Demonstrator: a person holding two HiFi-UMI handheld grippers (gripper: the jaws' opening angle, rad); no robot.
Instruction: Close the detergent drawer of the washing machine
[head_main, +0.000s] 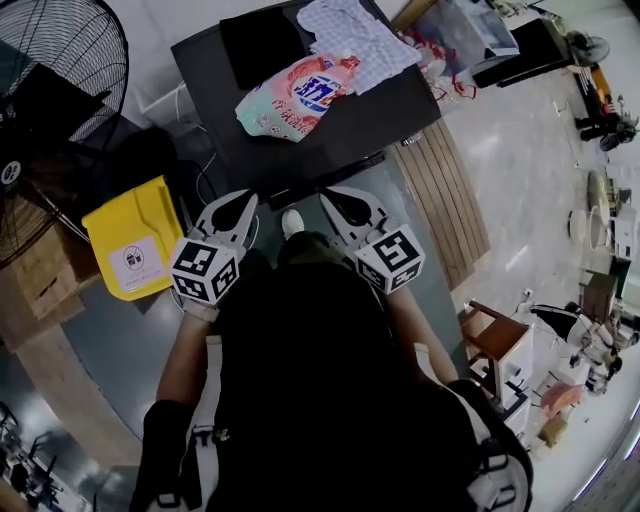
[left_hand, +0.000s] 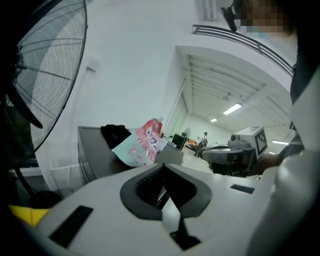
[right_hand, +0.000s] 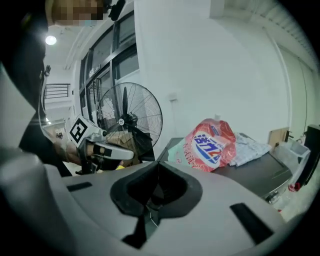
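Detergent drawer is too dark for me to pick out, but it should be on the front edge of the dark grey washing machine (head_main: 380, 112), just ahead of my white left gripper (head_main: 240, 205) and white right gripper (head_main: 340, 203), both pinched together on nothing and about equally near.

Dark washing machine top (head_main: 375, 118) carries three things — detergent bag (head_main: 295, 95), black cloth (head_main: 262, 42), checked cloth (head_main: 355, 35).

Blue print on the detergent bag (head_main: 296, 96) is too blurred to read
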